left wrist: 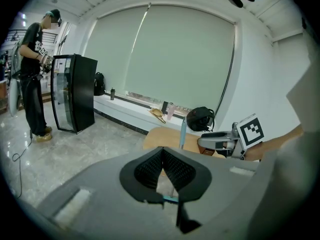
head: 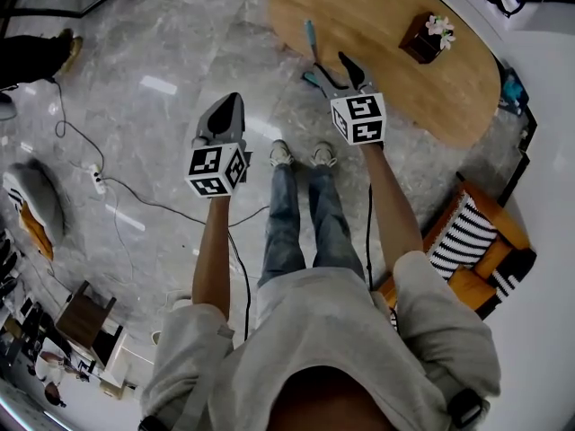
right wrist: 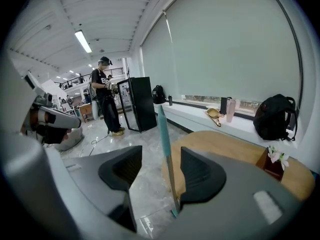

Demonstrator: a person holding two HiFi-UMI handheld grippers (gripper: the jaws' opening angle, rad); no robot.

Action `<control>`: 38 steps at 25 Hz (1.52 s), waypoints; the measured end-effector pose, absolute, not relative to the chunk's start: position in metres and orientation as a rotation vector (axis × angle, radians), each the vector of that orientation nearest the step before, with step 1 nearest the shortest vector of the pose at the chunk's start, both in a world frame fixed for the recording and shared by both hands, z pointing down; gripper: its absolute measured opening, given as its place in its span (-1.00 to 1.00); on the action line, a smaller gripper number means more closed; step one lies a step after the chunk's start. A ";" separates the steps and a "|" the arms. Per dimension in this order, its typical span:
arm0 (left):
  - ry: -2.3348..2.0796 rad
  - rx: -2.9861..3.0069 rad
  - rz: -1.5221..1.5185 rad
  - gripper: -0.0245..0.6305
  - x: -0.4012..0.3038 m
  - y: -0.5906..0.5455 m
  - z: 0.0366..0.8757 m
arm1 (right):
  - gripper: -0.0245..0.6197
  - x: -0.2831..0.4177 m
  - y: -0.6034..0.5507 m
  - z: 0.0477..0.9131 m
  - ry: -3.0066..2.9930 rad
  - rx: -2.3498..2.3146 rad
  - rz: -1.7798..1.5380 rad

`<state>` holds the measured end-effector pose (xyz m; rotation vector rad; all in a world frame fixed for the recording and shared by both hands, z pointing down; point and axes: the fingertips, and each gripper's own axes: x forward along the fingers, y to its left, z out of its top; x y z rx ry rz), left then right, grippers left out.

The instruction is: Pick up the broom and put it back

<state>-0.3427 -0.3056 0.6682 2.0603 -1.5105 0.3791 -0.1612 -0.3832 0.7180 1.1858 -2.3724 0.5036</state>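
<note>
Between the wide-apart jaws of the right hand-held gripper the teal broom handle stands upright and untouched at the edge of the wooden bench, best centred before closing, I judge; the left hand-held gripper is pinched together, and farther back a wooden box holds white flowers.

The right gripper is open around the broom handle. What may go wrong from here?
1. The broom handle stands loose between the open jaws of the right gripper; a bump may tip it before it is gripped.
2. Once lifted, the long handle might swing into the flower pot on the table.
3. The cable on the floor lies near the person's feet and could catch a step.
</note>
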 end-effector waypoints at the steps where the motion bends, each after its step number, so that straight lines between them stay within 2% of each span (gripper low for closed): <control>1: -1.512 2.058 0.379 -0.92 -0.344 -0.307 0.668 | -0.18 -0.165 -0.390 0.718 -2.376 1.187 0.502; 14: -1.527 2.022 0.366 -0.92 -0.351 -0.312 0.676 | -0.25 -0.195 -0.442 0.747 -2.340 1.160 0.516; 16: -1.526 2.020 0.370 -0.92 -0.353 -0.311 0.677 | -0.30 -0.200 -0.445 0.748 -2.337 1.147 0.495; 21: -1.527 2.019 0.379 -0.92 -0.357 -0.308 0.675 | -0.63 -0.205 -0.448 0.742 -2.337 1.134 0.398; 38: -1.543 2.067 0.348 -0.92 -0.343 -0.292 0.642 | -0.63 -0.165 -0.357 0.702 -2.326 1.184 0.336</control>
